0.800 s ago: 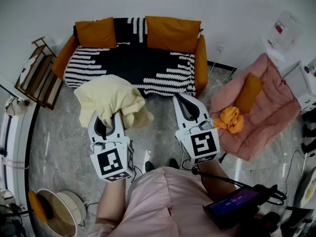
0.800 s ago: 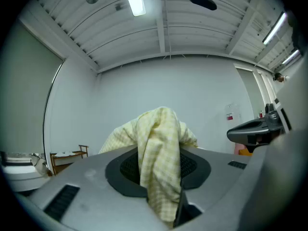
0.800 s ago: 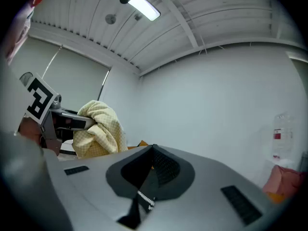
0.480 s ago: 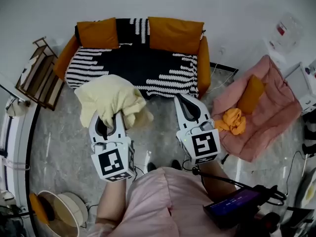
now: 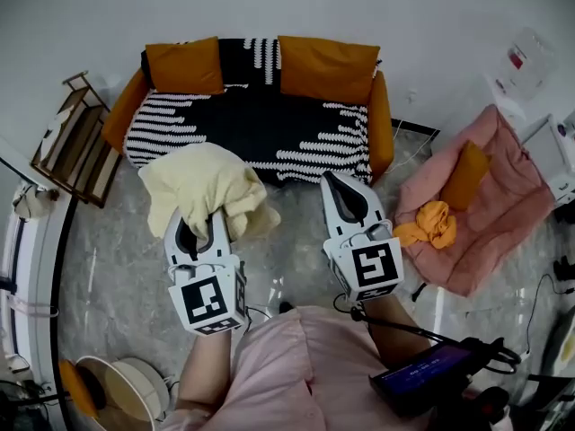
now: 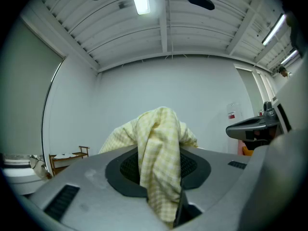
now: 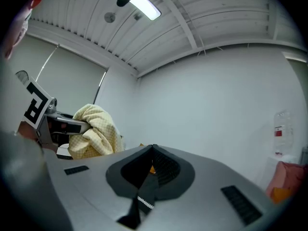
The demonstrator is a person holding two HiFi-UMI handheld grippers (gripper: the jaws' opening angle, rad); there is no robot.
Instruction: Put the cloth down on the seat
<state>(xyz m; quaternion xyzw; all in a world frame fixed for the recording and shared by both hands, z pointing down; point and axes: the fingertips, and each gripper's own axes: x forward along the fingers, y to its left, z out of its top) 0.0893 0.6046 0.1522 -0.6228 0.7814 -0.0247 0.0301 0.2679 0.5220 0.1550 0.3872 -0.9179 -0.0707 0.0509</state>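
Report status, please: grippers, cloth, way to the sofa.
Left gripper shut on yellow cloth, held up, not yet on sofa seat. Right gripper shut, empty. No obstacle seen.

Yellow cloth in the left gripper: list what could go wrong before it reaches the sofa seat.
The cloth seems to hang over the floor, short of the sofa seat; letting go now would likely miss it. The left gripper pinches only one fold, so the bunched bulk might slip free.
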